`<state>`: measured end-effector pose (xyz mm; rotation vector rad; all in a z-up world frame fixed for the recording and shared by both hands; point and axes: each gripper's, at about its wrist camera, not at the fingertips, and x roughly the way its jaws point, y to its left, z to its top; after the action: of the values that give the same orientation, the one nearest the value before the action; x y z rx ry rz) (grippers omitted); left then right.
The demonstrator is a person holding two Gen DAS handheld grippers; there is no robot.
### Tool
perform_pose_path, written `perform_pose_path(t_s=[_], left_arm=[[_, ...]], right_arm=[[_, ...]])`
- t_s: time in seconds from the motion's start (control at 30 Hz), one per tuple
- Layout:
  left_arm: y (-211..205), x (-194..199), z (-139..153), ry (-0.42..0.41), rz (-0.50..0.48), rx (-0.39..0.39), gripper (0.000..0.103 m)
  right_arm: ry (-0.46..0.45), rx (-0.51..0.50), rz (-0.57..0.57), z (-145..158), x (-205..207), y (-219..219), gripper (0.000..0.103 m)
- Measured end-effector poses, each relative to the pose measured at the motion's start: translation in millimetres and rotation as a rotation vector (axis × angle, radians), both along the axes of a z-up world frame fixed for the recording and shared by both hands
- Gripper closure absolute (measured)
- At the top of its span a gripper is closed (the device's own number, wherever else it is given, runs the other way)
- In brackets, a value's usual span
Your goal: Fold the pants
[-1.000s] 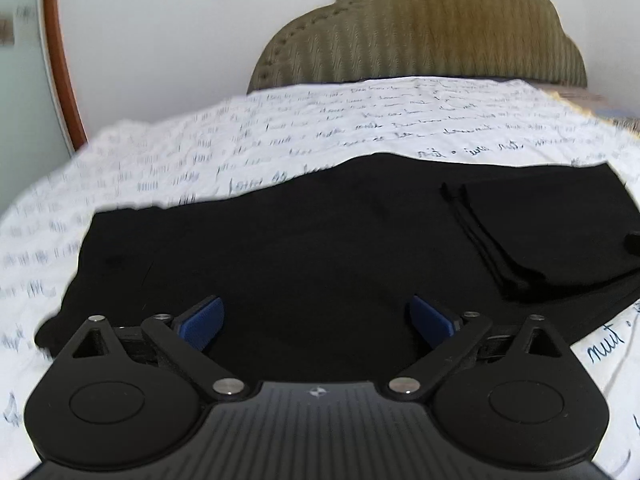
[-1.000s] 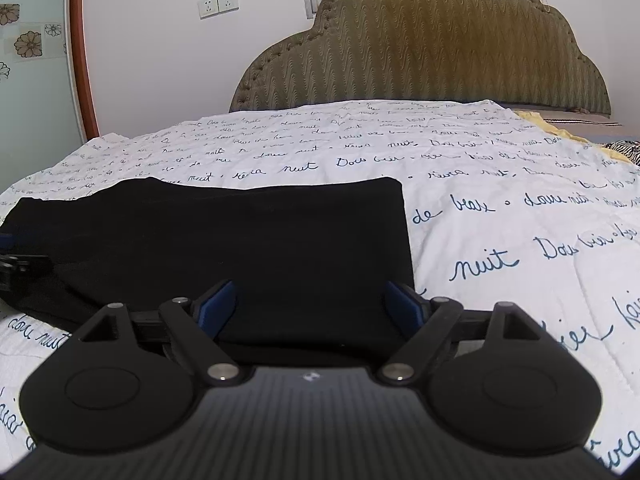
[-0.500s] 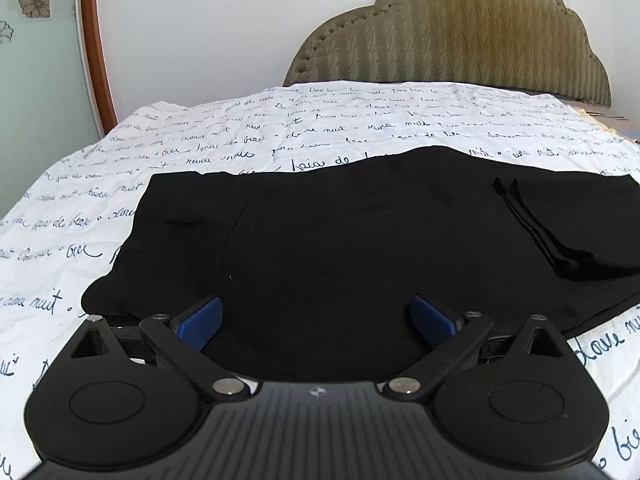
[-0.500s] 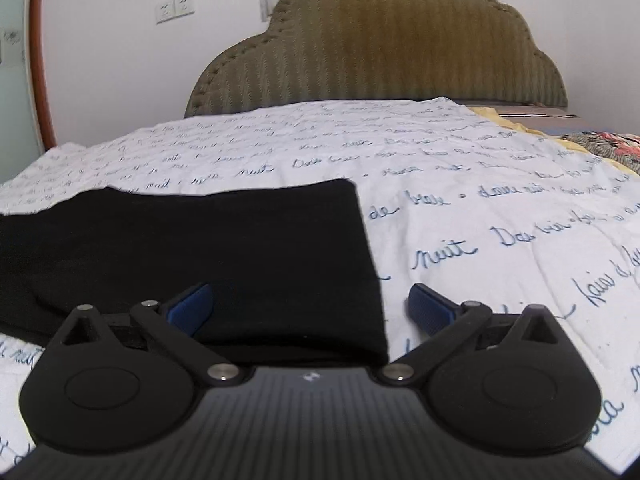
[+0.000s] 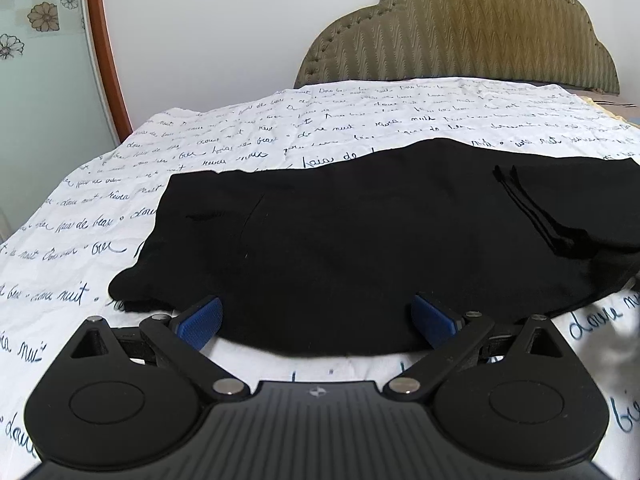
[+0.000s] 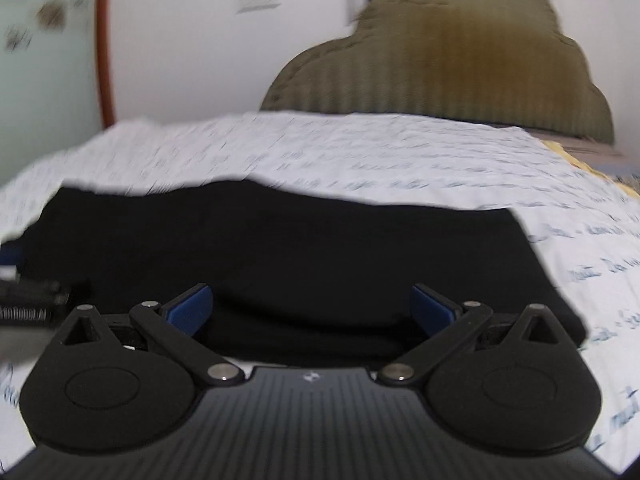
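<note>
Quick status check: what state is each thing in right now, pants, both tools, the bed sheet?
Pants: black, lying flat on the bed, leg end folded back over the top, not held.
Left tool: open, empty, over the pants' near edge.
Right tool: open, empty; its jaws have just been opening.
Sheet: spread, lightly wrinkled.

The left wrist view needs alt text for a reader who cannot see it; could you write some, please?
Black pants lie partly folded on a white bedsheet printed with blue script. The left tongs stand open at the near edge; a padded headboard rises behind.
</note>
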<state>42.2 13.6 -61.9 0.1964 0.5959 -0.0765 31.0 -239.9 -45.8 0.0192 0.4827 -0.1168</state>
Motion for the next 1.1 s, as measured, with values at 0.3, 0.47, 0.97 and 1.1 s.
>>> perform_pose_path(t_s=[0.3, 0.47, 0.97, 1.1], left_arm=[[6, -14, -7, 0.001, 0.049, -0.059, 0.002], [4, -19, -11, -0.05, 0.026, -0.032, 0.002], [7, -40, -10, -0.011, -0.012, 0.015, 0.002], [14, -42, -9, 0.001, -0.01, -0.008, 0.002]], right_arm=[[-0.014, -0.11, -0.003, -33, -13, 28, 0.0], [-0.041, -0.159, -0.011, -36, -21, 33, 0.0], [-0.091, -0.114, -0.088, -45, -48, 35, 0.0], [-0.086, -0.11, -0.093, -44, -52, 35, 0.0]])
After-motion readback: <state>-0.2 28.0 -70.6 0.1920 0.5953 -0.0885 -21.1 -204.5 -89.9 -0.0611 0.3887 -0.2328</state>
